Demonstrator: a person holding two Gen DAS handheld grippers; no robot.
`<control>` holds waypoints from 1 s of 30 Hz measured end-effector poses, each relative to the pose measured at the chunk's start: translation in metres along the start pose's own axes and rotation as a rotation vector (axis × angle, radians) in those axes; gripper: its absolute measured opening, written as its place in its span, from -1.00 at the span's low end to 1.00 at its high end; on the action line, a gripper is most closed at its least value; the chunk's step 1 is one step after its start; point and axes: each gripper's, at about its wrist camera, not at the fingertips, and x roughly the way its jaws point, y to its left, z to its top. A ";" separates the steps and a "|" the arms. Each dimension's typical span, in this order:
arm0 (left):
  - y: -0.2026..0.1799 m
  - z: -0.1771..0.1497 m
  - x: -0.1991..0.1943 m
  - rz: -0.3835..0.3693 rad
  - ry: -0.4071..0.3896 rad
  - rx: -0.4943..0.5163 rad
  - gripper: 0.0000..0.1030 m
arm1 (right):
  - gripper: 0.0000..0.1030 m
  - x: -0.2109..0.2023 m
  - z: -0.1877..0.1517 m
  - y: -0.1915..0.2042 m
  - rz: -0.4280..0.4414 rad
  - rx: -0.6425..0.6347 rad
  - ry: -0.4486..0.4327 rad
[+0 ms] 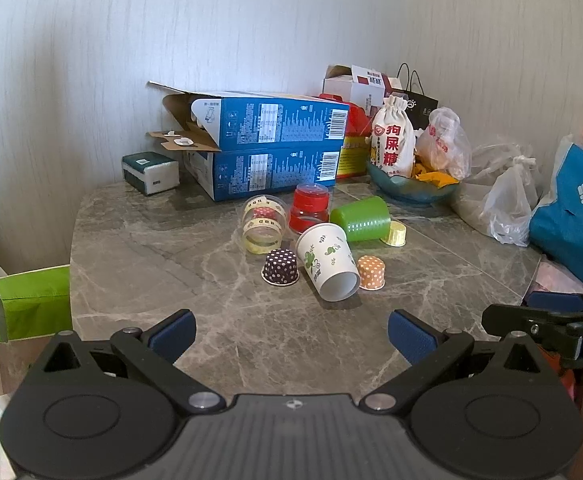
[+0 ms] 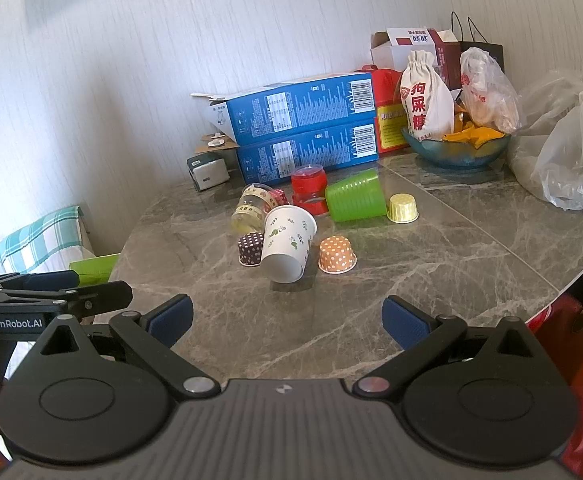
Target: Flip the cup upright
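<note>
Straight ahead of both claws, mid-table, the white paper cup (image 2: 287,245) lies on its side, touching nothing I hold. Its long axis runs roughly toward me, open mouth facing me, base pointing back at the wall. A purple dotted baking cup (image 2: 250,249) sits just beside it on one flank, an orange one (image 2: 337,255) on the other; a green cup (image 2: 354,196) lies tipped behind. My right claw (image 2: 287,320) hangs spread wide, empty, almost square to the mouth. My left claw (image 1: 291,334) is likewise spread and empty, the cup slightly right of its centreline. I judge the right better placed.
</note>
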 end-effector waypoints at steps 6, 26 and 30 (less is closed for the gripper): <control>0.000 0.000 0.000 -0.002 -0.002 -0.002 1.00 | 0.98 0.000 0.000 -0.001 -0.001 0.001 0.000; 0.000 0.000 0.000 -0.005 0.002 -0.011 1.00 | 0.98 0.002 -0.003 0.000 0.000 -0.001 0.010; 0.003 0.000 -0.001 -0.008 -0.021 -0.024 1.00 | 0.98 0.004 -0.003 -0.001 0.005 -0.005 0.010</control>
